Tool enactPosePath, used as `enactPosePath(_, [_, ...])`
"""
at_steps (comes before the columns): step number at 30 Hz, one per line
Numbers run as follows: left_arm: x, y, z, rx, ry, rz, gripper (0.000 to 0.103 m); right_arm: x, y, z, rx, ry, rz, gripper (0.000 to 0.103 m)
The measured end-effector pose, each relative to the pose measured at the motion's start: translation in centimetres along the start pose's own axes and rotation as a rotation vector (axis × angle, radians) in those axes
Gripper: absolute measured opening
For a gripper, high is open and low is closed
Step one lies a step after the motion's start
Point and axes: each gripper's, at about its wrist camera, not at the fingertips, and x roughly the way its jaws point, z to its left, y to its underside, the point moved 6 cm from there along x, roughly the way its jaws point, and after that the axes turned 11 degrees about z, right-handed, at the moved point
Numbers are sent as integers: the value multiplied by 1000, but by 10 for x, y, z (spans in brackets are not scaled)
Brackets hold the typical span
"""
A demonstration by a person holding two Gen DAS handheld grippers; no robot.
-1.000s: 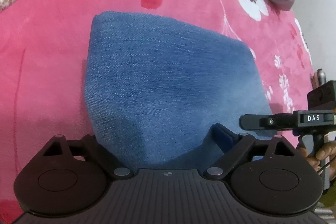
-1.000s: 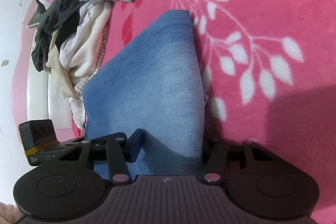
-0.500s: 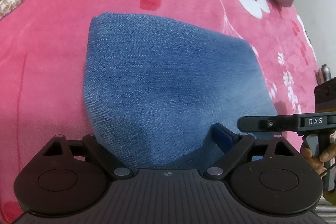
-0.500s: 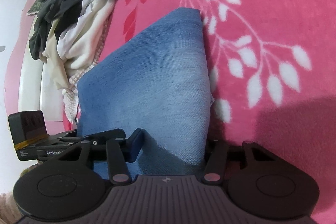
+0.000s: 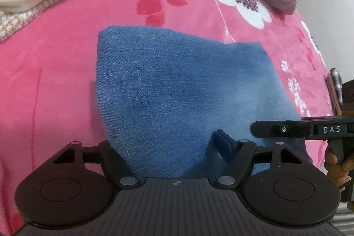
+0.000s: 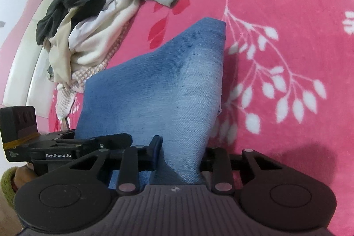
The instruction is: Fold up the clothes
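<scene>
Pink floral blanket (image 5: 55, 63) spreads under everything. Folded blue denim (image 5: 177, 90) lies on it, its near edge raised into both tools. Unfolded clothes (image 6: 93, 21) are heaped well beyond the denim's far left corner. Left gripper (image 5: 168, 154) pinches the denim edge between its fingers; right gripper (image 6: 180, 153) likewise clamps the same edge.

One folded denim piece (image 5: 177, 90), two tools (image 5: 163, 147) (image 6: 179, 152), one heap of unfolded clothes (image 6: 99, 14), one pink floral blanket (image 6: 287, 48).
</scene>
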Motion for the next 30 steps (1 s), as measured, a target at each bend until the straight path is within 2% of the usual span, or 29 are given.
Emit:
enactPosePath(3, [5,-1,5,7,33,17,75,-4,1,-15,57,-36,-1,33])
enactPosePath(5, [11,-2,10,8,72,35,81,-6,2,-25,94,-60,-2,38])
enactPosePath(9, [23,-4,32,-36,248,112,89,-11,4,-45,170,-108,-3,47])
enactPosePath(12, [23,-4,35,12,314,138,94,-14,6,-61,230,-157,-3,51])
enactPosePath(14, [26,-4,29,61,325,140,103,-15,9,-72,271,-223,2,52])
enactPosePath(18, [30,-7,13,114,283,108,103,4,-3,-67,244,-294,35,52])
enactPosePath(20, [30,-12,15,73,317,97,103,15,-19,-58,218,-312,33,53])
enactPosePath(23, [29,-15,28,-17,410,81,101,24,-33,-48,175,-326,39,53])
enactPosePath(25, [28,-11,31,-23,435,84,98,24,-32,-45,158,-335,46,51])
enactPosePath(28, [23,4,28,36,452,126,92,19,-16,-45,143,-346,86,51])
enactPosePath(30, [22,11,32,23,479,142,88,17,-5,-45,137,-349,113,51])
